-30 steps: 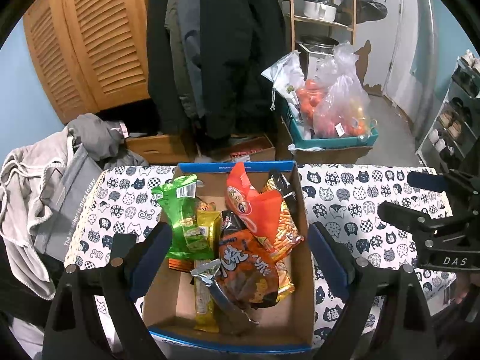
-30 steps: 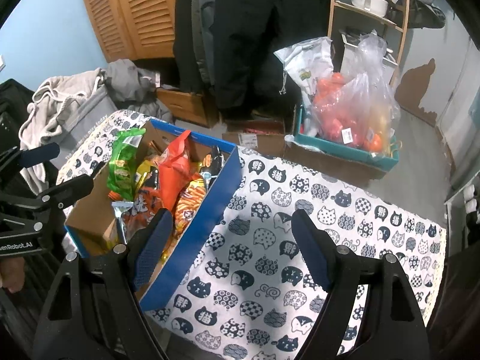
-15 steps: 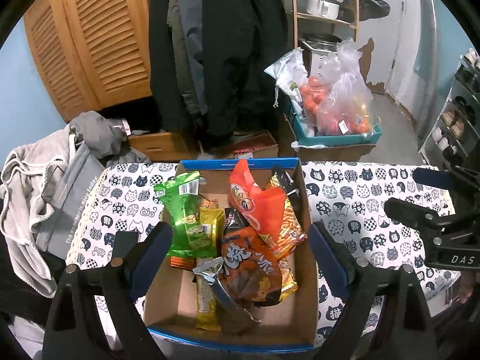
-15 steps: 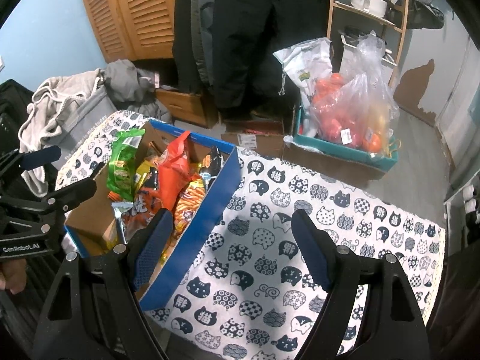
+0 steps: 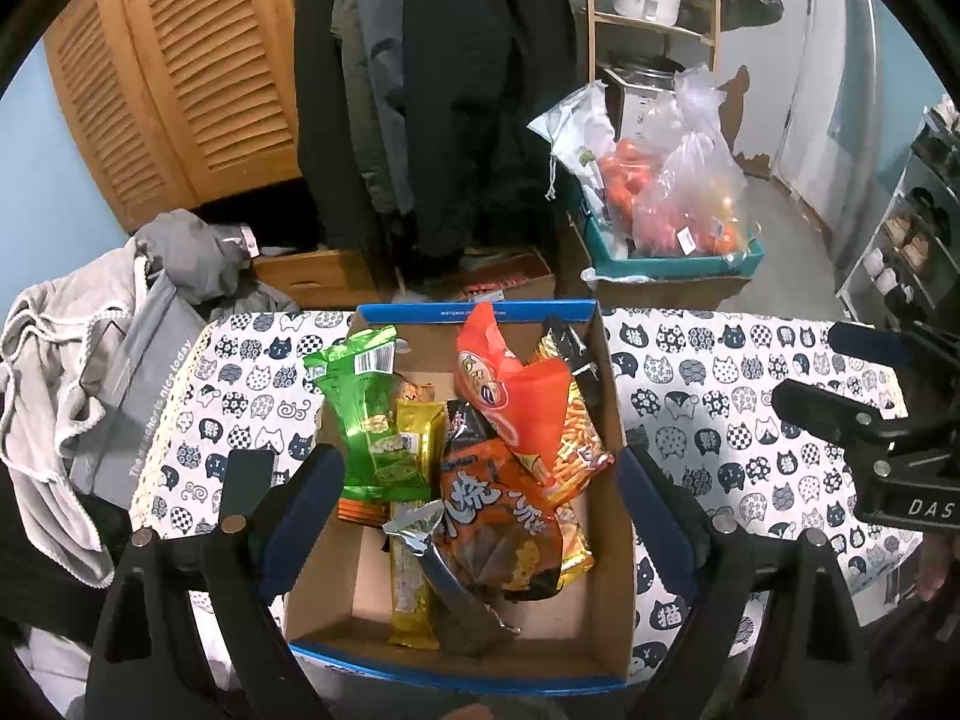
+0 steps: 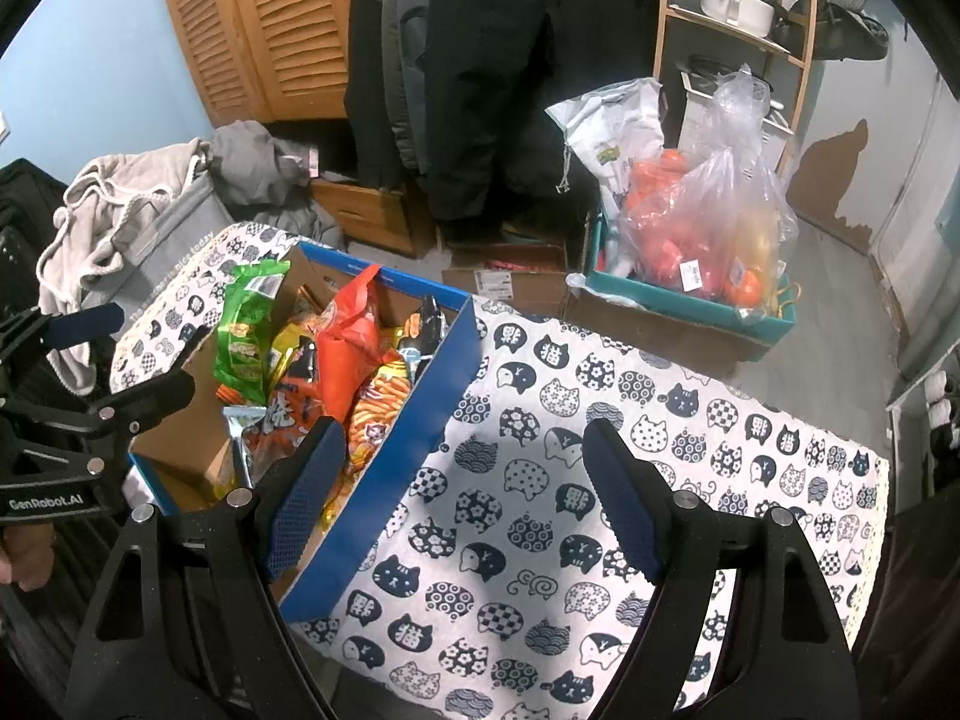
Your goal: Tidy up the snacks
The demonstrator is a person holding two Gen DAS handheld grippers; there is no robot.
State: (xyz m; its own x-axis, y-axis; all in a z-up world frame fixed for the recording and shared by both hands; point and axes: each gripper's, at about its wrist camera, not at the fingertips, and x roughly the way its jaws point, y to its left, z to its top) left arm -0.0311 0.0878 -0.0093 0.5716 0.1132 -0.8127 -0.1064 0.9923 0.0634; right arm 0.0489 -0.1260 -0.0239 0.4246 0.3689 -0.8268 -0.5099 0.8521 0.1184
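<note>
Snacks (image 5: 480,456) piled in box (image 5: 618,546), lower packets hidden | left gripper (image 5: 480,516) wide | right gripper (image 6: 462,504) wide

Left black two-finger gripper (image 5: 480,516) shows matte plastic arms with triangular cut-outs, round silver pins at the joints, and dark blue textured pads (image 5: 303,513) lining the fingers. Right black two-finger gripper (image 6: 465,495) is built the same, its blue pads (image 6: 624,507) finely dimpled. White lettering reads "GenRobot.AI" on one body, "DAS" on the other. A sliver of bare skin (image 6: 24,552) shows at the left edge.
</note>
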